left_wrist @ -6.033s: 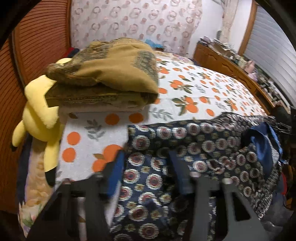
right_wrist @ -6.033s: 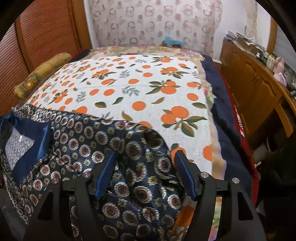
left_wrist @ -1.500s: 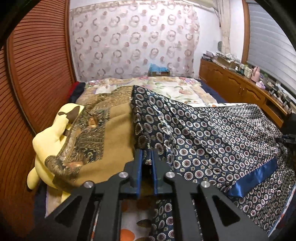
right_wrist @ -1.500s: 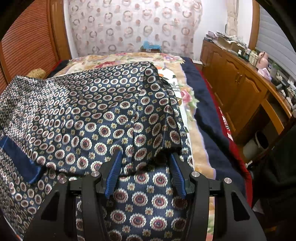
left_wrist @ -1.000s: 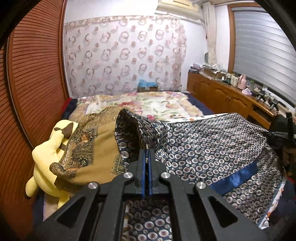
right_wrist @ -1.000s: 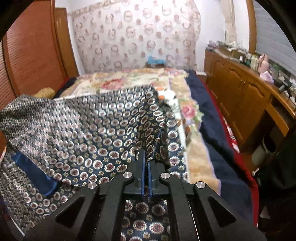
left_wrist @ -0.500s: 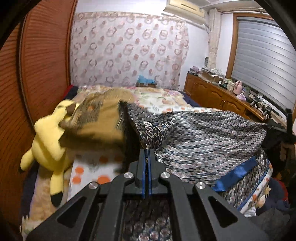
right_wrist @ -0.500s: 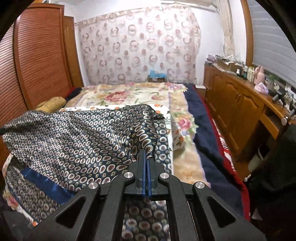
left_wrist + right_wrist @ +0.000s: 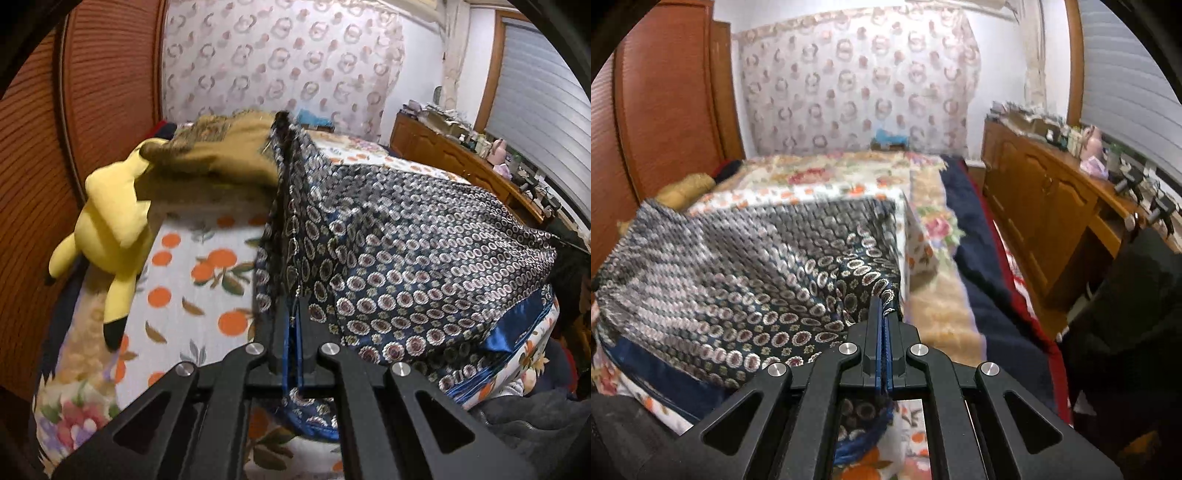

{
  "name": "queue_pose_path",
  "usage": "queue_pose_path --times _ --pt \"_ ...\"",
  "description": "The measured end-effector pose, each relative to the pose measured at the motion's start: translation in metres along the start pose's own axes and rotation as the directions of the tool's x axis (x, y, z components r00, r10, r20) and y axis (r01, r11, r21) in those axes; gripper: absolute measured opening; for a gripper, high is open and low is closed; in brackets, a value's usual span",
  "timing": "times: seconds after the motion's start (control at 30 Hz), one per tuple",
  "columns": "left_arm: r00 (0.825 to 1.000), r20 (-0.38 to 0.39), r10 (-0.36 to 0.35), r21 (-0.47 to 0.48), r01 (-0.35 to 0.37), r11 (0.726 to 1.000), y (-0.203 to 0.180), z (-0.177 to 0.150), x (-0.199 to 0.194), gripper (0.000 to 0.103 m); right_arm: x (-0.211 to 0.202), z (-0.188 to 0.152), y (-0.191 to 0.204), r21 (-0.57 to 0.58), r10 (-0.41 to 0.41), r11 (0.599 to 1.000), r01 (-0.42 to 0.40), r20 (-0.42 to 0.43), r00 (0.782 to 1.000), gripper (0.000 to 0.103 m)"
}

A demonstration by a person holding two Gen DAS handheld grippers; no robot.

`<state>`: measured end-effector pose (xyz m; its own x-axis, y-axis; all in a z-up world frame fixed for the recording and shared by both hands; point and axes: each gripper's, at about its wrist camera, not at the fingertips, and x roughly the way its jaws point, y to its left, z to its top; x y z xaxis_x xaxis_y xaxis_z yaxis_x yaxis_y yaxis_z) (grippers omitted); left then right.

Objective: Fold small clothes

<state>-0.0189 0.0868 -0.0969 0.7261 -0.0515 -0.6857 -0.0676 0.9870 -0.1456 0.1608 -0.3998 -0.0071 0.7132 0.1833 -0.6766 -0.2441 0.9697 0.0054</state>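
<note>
A dark blue garment (image 9: 406, 258) printed with round medallions and edged with a plain blue band hangs stretched above the bed between my two grippers. My left gripper (image 9: 291, 306) is shut on its left corner, and a fold of cloth stands up past the tips. My right gripper (image 9: 884, 306) is shut on the right corner of the same garment (image 9: 738, 273), which sags away to the left. The lower edge trails over the bed's near side in both views.
The bed has an orange-print sheet (image 9: 192, 266). A yellow plush toy (image 9: 110, 229) and a folded mustard cloth (image 9: 221, 155) lie at its left. A wooden wardrobe (image 9: 55, 147) stands left; a cluttered wooden dresser (image 9: 1052, 192) runs along the right. Dark blanket (image 9: 979, 251) borders the bed.
Both grippers stay shut on the garment. The left gripper has moved down and toward the near side, so more orange sheet shows beneath. The right gripper has shifted slightly.
</note>
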Motion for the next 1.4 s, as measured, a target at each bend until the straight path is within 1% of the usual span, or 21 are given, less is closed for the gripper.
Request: queue_pose_path --times 0.07,0.13,0.27,0.33,0.37,0.4,0.47,0.5,0.53,0.57,0.6,0.63,0.67,0.87,0.93,1.1,1.13,1.23,1.3,1.4 --pt "1.000 -0.005 0.004 0.001 -0.004 1.000 0.000 -0.001 0.000 0.000 0.008 -0.003 -0.001 0.009 0.007 1.000 -0.007 -0.018 1.000 0.000" --pt "1.000 -0.004 0.017 0.010 -0.017 1.000 -0.001 0.000 0.000 0.004 0.011 -0.006 0.000 0.013 0.003 1.000 -0.003 -0.024 1.000 0.000" --pt "1.000 0.010 0.024 0.024 -0.024 0.999 -0.002 0.003 -0.002 0.006 0.007 -0.010 0.007 0.004 0.001 1.000 -0.001 -0.014 1.000 0.001" --pt "0.999 0.016 0.033 0.028 -0.033 0.999 -0.003 0.004 -0.003 0.010 0.003 -0.009 0.009 -0.006 -0.005 1.000 0.005 -0.004 1.000 0.003" --pt "0.999 0.023 0.032 0.028 -0.033 0.999 -0.003 0.004 -0.004 0.018 0.001 -0.008 0.011 -0.010 -0.010 1.000 0.010 0.001 1.000 0.005" --pt "0.999 0.027 0.031 0.027 -0.031 0.999 -0.003 0.005 -0.004 0.030 -0.004 -0.010 0.014 -0.015 -0.012 1.000 0.012 0.008 1.000 0.006" --pt "0.999 0.033 0.035 0.026 -0.036 0.999 -0.004 0.007 -0.005 0.044 -0.011 -0.009 0.018 -0.025 -0.009 1.000 0.009 0.023 1.000 0.009" --pt "0.999 0.035 0.034 0.027 -0.035 0.999 -0.004 0.007 -0.005 0.048 -0.014 -0.008 0.020 -0.031 -0.009 0.999 0.010 0.030 1.000 0.011" --pt "0.999 0.035 0.032 0.029 -0.033 0.999 -0.004 0.008 -0.005 0.049 -0.017 -0.007 0.024 -0.042 -0.007 0.999 0.009 0.041 0.999 0.016" --pt "0.999 0.034 0.034 0.030 -0.035 0.999 -0.004 0.008 -0.004 0.052 -0.020 -0.005 0.027 -0.051 -0.006 0.999 0.008 0.047 0.999 0.023" --pt "0.999 0.033 0.035 0.029 -0.036 0.999 -0.004 0.009 -0.004 0.054 -0.022 -0.004 0.032 -0.064 -0.006 0.998 0.009 0.056 0.998 0.027" --pt "0.999 0.034 0.036 0.027 -0.037 0.999 -0.004 0.009 -0.003 0.054 -0.024 -0.003 0.036 -0.073 -0.004 0.997 0.009 0.061 0.998 0.035" --pt "0.999 0.033 0.039 0.026 -0.040 0.999 -0.004 0.009 -0.002 0.055 -0.026 -0.001 0.041 -0.084 0.003 0.996 0.003 0.068 0.998 0.039" --pt "0.997 0.024 0.068 0.023 -0.069 0.997 -0.003 0.007 0.002 0.055 -0.030 0.006 0.071 -0.130 0.055 0.991 -0.043 0.089 0.995 0.049" --pt "0.996 0.022 0.083 0.021 -0.084 0.996 -0.002 0.006 0.004 0.055 -0.027 0.006 0.084 -0.145 0.080 0.987 -0.067 0.086 0.993 0.050" --pt "0.997 0.015 0.078 0.012 -0.079 0.997 0.001 0.004 0.006 0.055 -0.007 -0.003 0.120 -0.172 0.166 0.972 -0.158 0.037 0.985 0.052" --pt "0.997 0.014 0.079 0.012 -0.079 0.997 0.001 0.003 0.007 0.055 0.001 -0.007 0.131 -0.174 0.193 0.967 -0.187 0.015 0.981 0.052" --pt "0.997 0.010 0.076 0.010 -0.076 0.997 0.002 0.002 0.008 0.055 0.019 -0.018 0.162 -0.199 0.242 0.950 -0.242 -0.028 0.970 0.052" --pt "0.997 0.005 0.072 0.004 -0.072 0.997 0.003 0.001 0.010 0.055 0.032 -0.026 0.184 -0.211 0.281 0.934 -0.287 -0.061 0.958 0.052" --pt "0.998 -0.004 0.061 -0.007 -0.061 0.998 0.005 -0.001 0.012 0.055 0.043 -0.031 0.206 -0.232 0.298 0.922 -0.310 -0.086 0.951 0.052"
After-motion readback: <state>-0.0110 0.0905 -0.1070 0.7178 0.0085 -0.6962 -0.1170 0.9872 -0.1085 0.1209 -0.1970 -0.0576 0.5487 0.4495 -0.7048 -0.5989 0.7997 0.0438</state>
